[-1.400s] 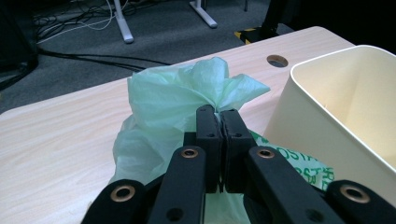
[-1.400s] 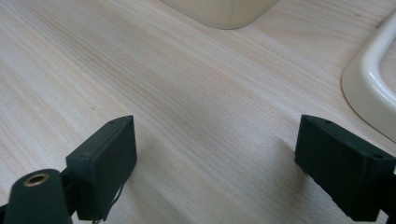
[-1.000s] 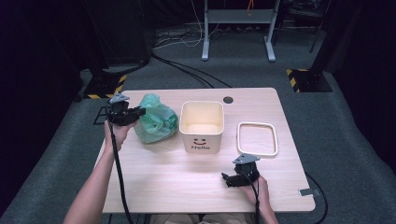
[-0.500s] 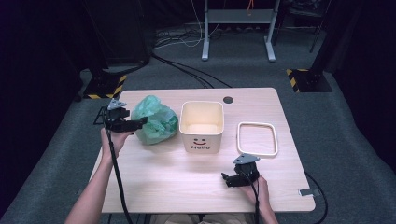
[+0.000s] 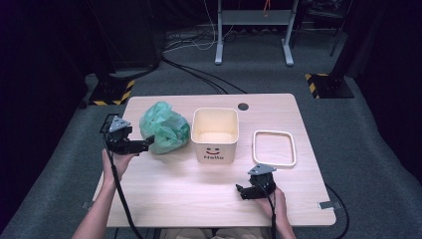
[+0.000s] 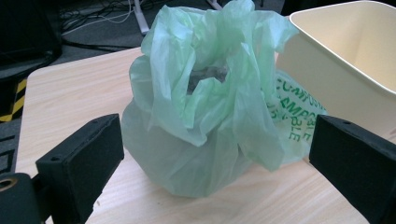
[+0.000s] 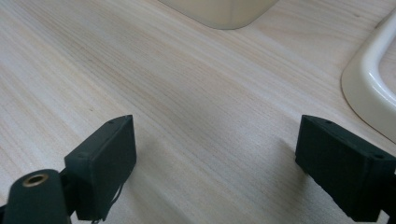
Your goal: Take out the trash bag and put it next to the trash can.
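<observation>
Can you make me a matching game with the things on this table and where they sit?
Things:
1. crumpled green plastic bag
2. cream square bin with a smiley face
3. cream square frame-shaped lid
4. round dark hole in the wooden table

Places:
A. right of the bin
B. behind the bin
C. left of the bin
D. in the middle

Pairs: 1-C, 2-D, 3-A, 4-B
</observation>
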Demonstrator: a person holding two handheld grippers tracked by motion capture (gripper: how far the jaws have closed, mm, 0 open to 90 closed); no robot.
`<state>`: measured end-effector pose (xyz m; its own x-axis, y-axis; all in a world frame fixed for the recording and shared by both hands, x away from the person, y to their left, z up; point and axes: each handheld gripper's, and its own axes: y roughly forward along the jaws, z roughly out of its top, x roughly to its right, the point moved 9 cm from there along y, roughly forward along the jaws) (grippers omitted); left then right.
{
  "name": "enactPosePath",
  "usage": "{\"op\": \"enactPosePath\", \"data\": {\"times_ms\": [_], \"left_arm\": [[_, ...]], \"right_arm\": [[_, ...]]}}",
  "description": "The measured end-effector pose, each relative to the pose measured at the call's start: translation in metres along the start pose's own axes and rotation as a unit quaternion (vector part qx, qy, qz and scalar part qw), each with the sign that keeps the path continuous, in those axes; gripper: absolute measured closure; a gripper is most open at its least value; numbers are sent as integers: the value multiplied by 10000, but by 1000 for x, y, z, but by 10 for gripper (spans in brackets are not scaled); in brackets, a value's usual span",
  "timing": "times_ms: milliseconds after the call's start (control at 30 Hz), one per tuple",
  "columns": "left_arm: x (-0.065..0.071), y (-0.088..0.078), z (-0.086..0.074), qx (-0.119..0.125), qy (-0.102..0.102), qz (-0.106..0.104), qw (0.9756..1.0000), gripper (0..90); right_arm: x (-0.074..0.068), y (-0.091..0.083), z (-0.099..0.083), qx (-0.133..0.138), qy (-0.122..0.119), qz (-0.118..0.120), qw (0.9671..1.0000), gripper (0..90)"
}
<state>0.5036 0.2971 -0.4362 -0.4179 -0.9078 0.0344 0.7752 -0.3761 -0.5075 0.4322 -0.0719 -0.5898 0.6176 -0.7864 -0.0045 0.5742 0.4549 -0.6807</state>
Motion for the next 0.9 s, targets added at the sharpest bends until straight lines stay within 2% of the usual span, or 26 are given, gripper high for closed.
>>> {"op": "enactPosePath", "data": {"times_ms": [267,467,600,767,900], "left_arm": [[5,-8,-20,-39,-8,-31,10000,23],[10,-9,-42,-169,53,15,9998,22],[12,-6,-58,-308,84,56,9995,21],[13,0,-82,-467,-40,34,9989,18],[16,8,-98,-628,-60,36,9980,16]], "right_arm": [[0,0,0,-4,20,-8,10000,111],[0,0,0,-8,-1,-10,10000,110],[0,0,0,-13,-6,-10,10000,108],[0,0,0,-13,-5,-10,10000,109],[0,0,0,-9,14,-7,10000,109]]}}
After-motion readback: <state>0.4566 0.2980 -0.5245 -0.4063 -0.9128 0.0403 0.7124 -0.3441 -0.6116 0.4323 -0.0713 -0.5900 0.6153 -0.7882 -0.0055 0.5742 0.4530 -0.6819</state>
